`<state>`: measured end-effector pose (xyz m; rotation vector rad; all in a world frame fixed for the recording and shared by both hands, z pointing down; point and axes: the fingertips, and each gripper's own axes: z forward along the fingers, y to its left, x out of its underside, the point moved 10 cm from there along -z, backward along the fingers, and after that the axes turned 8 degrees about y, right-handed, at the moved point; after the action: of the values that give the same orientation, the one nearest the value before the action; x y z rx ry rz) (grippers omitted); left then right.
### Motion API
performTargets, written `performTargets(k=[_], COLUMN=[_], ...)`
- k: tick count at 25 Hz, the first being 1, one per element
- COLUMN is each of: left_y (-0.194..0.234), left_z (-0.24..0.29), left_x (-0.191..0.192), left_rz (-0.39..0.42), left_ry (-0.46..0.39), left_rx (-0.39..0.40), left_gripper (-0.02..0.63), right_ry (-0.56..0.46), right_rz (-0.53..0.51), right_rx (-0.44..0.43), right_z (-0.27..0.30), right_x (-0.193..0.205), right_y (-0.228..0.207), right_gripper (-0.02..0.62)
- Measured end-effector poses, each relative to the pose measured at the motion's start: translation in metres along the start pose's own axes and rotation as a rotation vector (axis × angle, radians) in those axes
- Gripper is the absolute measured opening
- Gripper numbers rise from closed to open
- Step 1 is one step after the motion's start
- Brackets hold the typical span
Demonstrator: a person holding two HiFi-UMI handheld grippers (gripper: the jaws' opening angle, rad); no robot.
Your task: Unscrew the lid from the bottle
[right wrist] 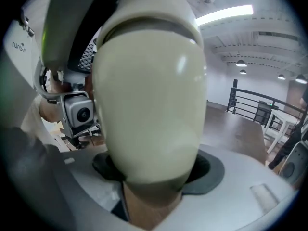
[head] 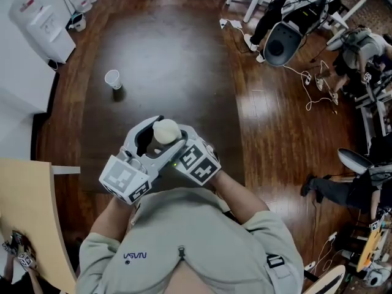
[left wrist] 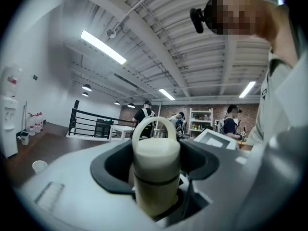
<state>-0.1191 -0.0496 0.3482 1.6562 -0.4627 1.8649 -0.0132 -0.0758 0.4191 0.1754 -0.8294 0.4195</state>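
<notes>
You hold a cream-coloured, rounded plastic bottle (head: pixel 165 130) in mid-air just in front of your chest, near the centre of the head view, caught between both tools at once. Your left gripper (head: pixel 152 141) comes in from the lower left of that frame, its jaws set wide and closed on the bottle. In the left gripper view its dark pads (left wrist: pixel 111 165) sit against both sides of the bottle's near end, close to a thin dark band (left wrist: pixel 156 179) that rings it, and a pale loop handle (left wrist: pixel 155 125) arches over the far end. Your right gripper (head: pixel 182 141) reaches in from the lower right and is likewise clamped on the bottle at a wide spread. In the right gripper view the bottle fills the middle of the frame, its near end seated between the dark-lined jaws at the bottom. At centre left of that view, the left gripper's small grey camera (right wrist: pixel 79 113) looks back from just beside the bottle. In the upper left of the head view, a white paper cup (head: pixel 113 78) stands on the dark wooden floor (head: pixel 184 54), well apart from a white water dispenser (head: pixel 37 20) against the wall. The edge of a pale wooden tabletop (head: pixel 30 207) shows at the lower left.
</notes>
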Motion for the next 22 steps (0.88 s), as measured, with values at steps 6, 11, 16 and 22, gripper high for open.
performTargets(k=[6,11,16,22], left_y=[0.006,0.017,0.026,0.028], left_z=[0.000,-0.014,-0.016,-0.014], left_x=[-0.006,-0.016,-0.022,-0.030], left_rz=[-0.020,-0.062,-0.054,-0.026], left_ry=[0.027,-0.009,-0.001,-0.009], left_rx=[0.192,0.442,0.695,0.854], left_gripper=[0.365,0.393,0.393,0.372], right_ry=[-0.048,-0.067,-0.078,0.002], right_rz=[0.002,-0.064,-0.129,-0.235], right_rx=[-0.180,-0.441,-0.738,-0.888], right_z=[-0.006,-0.013,-0.025,-0.030], right_x=[0.000,-0.003,-0.006,-0.008], right_y=[0.000,0.009,0.019,0.035], right_gripper=[0.305,0.305,0.305,0.305])
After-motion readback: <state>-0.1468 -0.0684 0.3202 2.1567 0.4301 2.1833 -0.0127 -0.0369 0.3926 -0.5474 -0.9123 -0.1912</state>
